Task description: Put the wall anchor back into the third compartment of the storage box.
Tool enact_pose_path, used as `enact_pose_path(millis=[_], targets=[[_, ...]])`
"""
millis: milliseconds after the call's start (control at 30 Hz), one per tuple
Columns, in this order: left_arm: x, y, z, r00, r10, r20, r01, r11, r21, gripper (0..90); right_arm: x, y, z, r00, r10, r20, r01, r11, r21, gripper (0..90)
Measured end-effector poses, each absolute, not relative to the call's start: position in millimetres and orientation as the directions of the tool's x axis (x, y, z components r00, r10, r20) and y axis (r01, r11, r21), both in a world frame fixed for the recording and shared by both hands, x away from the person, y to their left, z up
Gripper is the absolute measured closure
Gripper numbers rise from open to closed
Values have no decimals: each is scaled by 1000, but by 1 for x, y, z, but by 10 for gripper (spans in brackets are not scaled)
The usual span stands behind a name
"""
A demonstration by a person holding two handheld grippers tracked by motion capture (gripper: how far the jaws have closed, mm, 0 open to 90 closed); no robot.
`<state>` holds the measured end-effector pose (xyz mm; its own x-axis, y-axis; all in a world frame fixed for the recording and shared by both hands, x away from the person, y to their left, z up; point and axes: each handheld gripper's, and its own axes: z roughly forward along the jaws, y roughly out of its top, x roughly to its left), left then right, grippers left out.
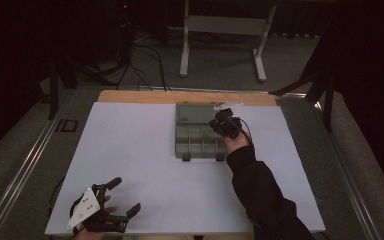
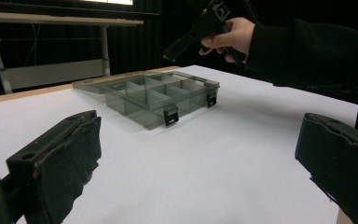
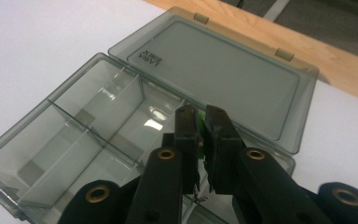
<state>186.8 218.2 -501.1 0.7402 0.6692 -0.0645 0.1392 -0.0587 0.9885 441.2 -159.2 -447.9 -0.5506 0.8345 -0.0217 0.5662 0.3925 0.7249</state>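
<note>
A small green piece [image 3: 198, 128] is pinched in the closed right gripper [image 3: 199, 122] above the open compartment box [image 3: 51, 140], where release is called for next.

Dim room — soft, grainy focus

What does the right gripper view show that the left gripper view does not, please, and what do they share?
Right gripper view: the right gripper from behind, its jaws shut on a small green piece above the box, and the lettering on the lid, which lies flat and open.

Left gripper view: the left gripper, jaws wide apart with nothing between them, the black latches on the box front, and the hand holding the right gripper.

Both: the grey compartment box on the white table.
</note>
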Motion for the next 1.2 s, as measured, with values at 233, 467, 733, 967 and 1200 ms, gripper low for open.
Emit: enact_pose_path(millis=[233,467,733,967,1200], targets=[[187,218,-501,741,669,-64,140,-60,988,2,447,-157,-458,-557,830,-10,585,401,705,841],[187,218,-502,742,668,-66,141,-59,988,2,451,-156,-466,-564,826,-9,588,409,698,841],[187,218,-502,742,667,-67,142,-58,988,2,456,-151,-475,-571,821,-5,601,423,678,837],[187,219,-502,741,668,-66,142,-59,988,2,456,-151,-472,-569,822,-9,597,420,684,705],[187,218,-501,740,669,-65,142,-60,988,3,453,-154,-462,-572,820,13,605,411,681,542]])
